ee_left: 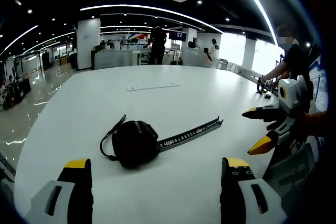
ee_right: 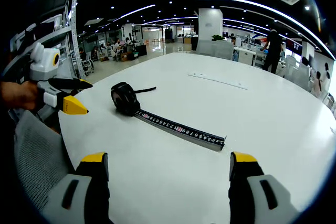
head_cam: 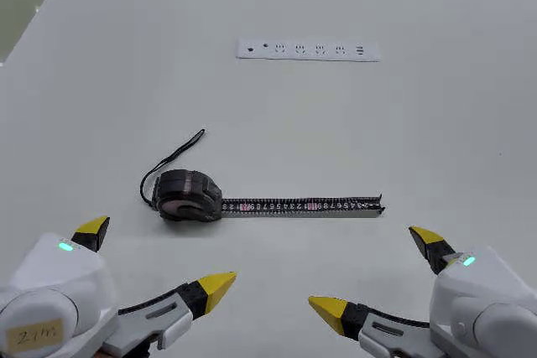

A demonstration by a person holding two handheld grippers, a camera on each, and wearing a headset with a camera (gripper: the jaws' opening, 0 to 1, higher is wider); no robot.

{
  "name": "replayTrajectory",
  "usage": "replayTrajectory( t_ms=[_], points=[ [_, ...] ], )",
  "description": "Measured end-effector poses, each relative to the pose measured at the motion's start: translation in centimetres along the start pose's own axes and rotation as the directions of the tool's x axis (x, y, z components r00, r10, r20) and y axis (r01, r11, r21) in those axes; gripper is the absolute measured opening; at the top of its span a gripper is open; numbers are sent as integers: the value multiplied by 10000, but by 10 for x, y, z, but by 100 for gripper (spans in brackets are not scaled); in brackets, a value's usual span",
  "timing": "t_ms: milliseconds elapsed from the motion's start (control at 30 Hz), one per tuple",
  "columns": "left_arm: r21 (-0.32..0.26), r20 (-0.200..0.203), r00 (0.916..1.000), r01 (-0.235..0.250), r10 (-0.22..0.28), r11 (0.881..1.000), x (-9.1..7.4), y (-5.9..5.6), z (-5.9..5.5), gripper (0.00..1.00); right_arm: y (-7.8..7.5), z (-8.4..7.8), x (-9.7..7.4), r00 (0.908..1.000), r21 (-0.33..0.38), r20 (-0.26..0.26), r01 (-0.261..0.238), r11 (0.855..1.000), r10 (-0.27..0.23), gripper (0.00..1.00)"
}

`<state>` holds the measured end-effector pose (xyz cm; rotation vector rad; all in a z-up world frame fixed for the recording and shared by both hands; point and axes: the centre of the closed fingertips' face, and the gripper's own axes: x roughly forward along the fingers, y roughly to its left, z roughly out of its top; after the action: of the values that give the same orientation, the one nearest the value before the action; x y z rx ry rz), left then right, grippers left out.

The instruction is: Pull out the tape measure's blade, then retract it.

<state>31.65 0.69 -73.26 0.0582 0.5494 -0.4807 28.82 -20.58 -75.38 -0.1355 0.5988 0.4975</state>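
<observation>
Tape measure (head_cam: pixel 186 195) black-cased, blade (head_cam: pixel 302 206) out flat on the table (head_cam: pixel 126 81); left claw (head_cam: pixel 155 255) and right claw (head_cam: pixel 373 270) both wide apart.

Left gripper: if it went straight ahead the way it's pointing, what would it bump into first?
Probably the black round tape measure case, which lies straight ahead between its open jaws on the white table.

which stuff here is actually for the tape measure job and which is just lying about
For the job:
- tape measure, with its blade pulled out along the table
- left gripper, open, holding nothing
- right gripper, open, holding nothing

Just lying about:
- power strip, at the far side of the table
</observation>
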Motion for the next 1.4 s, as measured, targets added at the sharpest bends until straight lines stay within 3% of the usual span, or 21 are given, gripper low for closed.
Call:
replayTrajectory(
  t_ms=[633,900,1200,1400],
  points=[
    [-106,281,9985,-457,460,9989,6,-5,8,100,-2,-2,-2,10000,45,24,-74,10000,74,97],
    [-136,155,9945,-1030,1033,9946,13,0,8,100,-11,-5,1,9992,-46,-107,-394,9992,394,96],
    [-601,114,9871,-1587,1597,9855,24,13,6,100,-21,-6,5,9957,-792,-180,-925,9926,914,92],
    [-766,58,9832,-1817,1827,9804,35,20,9,100,-25,0,10,9895,-1546,14,-1423,9777,1442,88]
  ],
)
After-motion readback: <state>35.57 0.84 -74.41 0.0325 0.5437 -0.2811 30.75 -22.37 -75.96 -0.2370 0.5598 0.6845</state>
